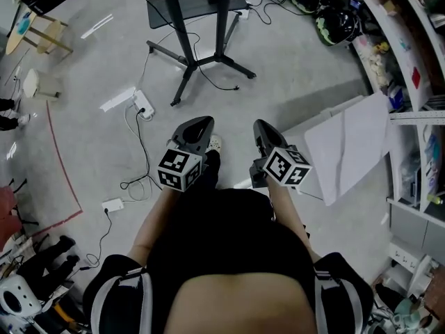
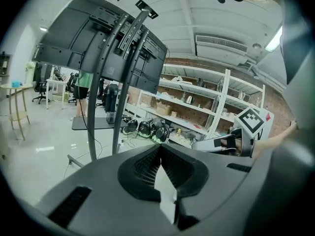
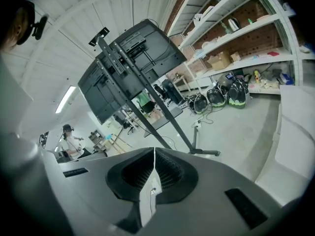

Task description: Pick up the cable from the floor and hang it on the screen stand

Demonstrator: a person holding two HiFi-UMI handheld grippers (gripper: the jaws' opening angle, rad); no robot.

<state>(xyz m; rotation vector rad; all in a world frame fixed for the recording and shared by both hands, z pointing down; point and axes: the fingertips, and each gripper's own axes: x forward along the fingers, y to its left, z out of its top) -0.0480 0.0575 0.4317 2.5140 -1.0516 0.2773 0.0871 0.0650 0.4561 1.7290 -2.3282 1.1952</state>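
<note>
A thin black cable point(image 1: 142, 155) runs over the grey floor from a white power strip point(image 1: 142, 105) to a small white adapter point(image 1: 112, 204), left of my feet. The black screen stand point(image 1: 201, 60) rises at top centre, with more black cable looping round its legs. Both gripper views show the stand point(image 2: 117, 90) point(image 3: 156, 100) and the screen's back ahead. My left gripper point(image 1: 199, 126) and right gripper point(image 1: 261, 126) hang side by side at waist height, well above the floor. Both pairs of jaws are shut with nothing in them point(image 2: 160, 147) point(image 3: 154, 150).
White boards point(image 1: 346, 147) lie on the floor to the right, beside shelving point(image 1: 410, 61). Helmets point(image 1: 335, 21) sit at the shelf foot. A wooden stool point(image 1: 42, 33) stands far left and a red tape line point(image 1: 62, 165) crosses the floor. A grey base plate point(image 1: 198, 4) lies behind the stand.
</note>
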